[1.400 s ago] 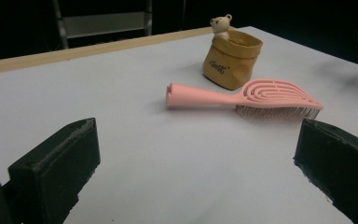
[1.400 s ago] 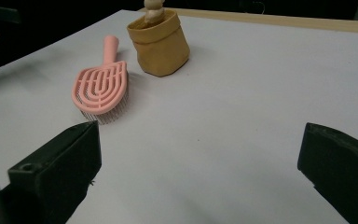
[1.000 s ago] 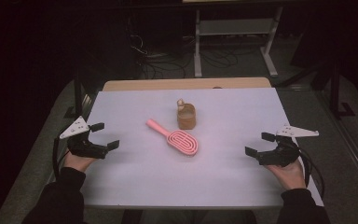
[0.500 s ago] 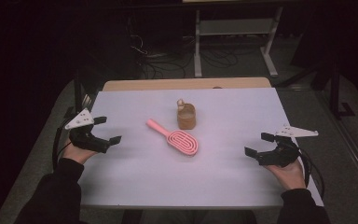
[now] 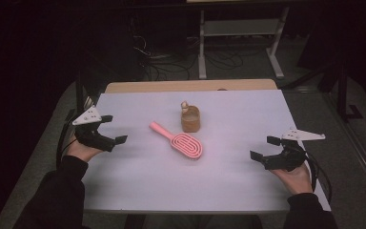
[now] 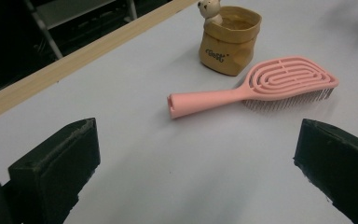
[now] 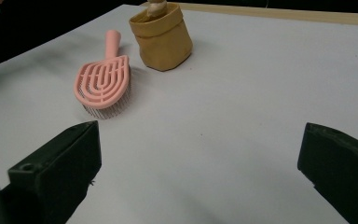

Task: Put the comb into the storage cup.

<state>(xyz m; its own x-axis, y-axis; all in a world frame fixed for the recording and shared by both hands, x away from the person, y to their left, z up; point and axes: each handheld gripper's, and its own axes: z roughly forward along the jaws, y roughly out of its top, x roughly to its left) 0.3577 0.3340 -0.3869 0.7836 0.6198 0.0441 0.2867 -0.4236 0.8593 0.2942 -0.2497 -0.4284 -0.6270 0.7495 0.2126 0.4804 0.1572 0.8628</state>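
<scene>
A pink hairbrush (image 5: 178,140) (image 6: 256,88) (image 7: 105,81) lies bristles down near the middle of the white table (image 5: 228,171), handle pointing back left. Just behind its head stands a small tan bag-shaped pot (image 5: 190,119) (image 6: 230,39) (image 7: 162,38) with a little bear figure at its rim. At the table's left edge my left gripper (image 5: 114,129) is open and empty, aimed toward the brush handle. Near the front right my right gripper (image 5: 265,148) hangs open too, nothing between its jaws, well apart from the brush.
A wooden strip (image 5: 190,86) runs along the table's far edge. Beyond it, on the dark floor, are tangled cables (image 5: 171,59) and a white metal rack (image 5: 240,28). A dark stand (image 5: 345,90) rises at the right.
My left gripper has risen and moved away from the person along the left edge, toward the brush handle. The right gripper has hardly shifted. Brush and pot have stayed put.
</scene>
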